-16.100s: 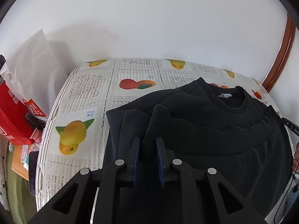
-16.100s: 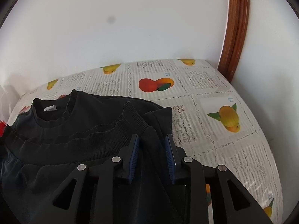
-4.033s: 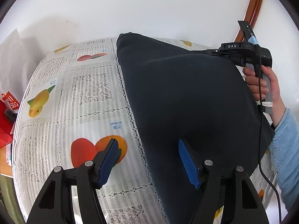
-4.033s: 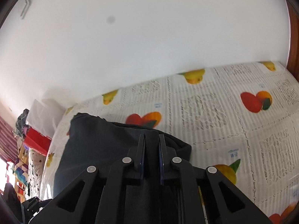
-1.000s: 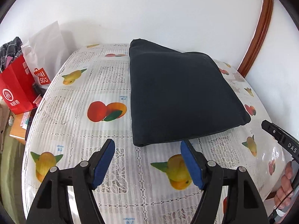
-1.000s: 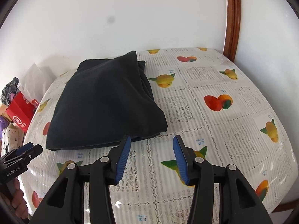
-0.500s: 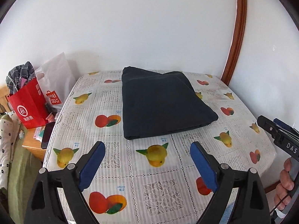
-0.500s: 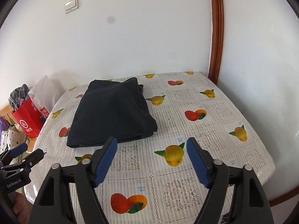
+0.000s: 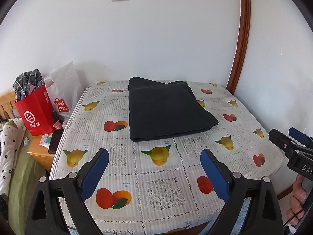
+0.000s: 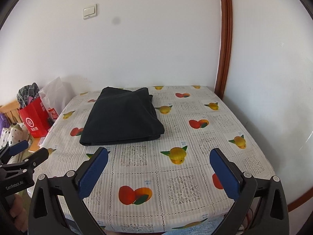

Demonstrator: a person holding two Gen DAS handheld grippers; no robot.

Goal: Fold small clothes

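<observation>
A black garment (image 9: 166, 109) lies folded into a flat rectangle on the far half of the table (image 9: 168, 188), which has a fruit-print cloth; it also shows in the right wrist view (image 10: 123, 117). My left gripper (image 9: 154, 156) is wide open and empty, held back over the table's near edge. My right gripper (image 10: 159, 154) is wide open and empty, also back at the near edge. Each gripper shows at the side of the other's view: the right one (image 9: 289, 139) and the left one (image 10: 19, 150).
A red paper bag (image 9: 34, 113) and a white plastic bag (image 9: 62, 92) stand left of the table on a wooden stand with a phone (image 9: 55, 141). A white wall is behind, with a wooden door frame (image 9: 239, 39) at right.
Both grippers have pulled back and up from the folded garment and opened wider. The garment lies still on the table.
</observation>
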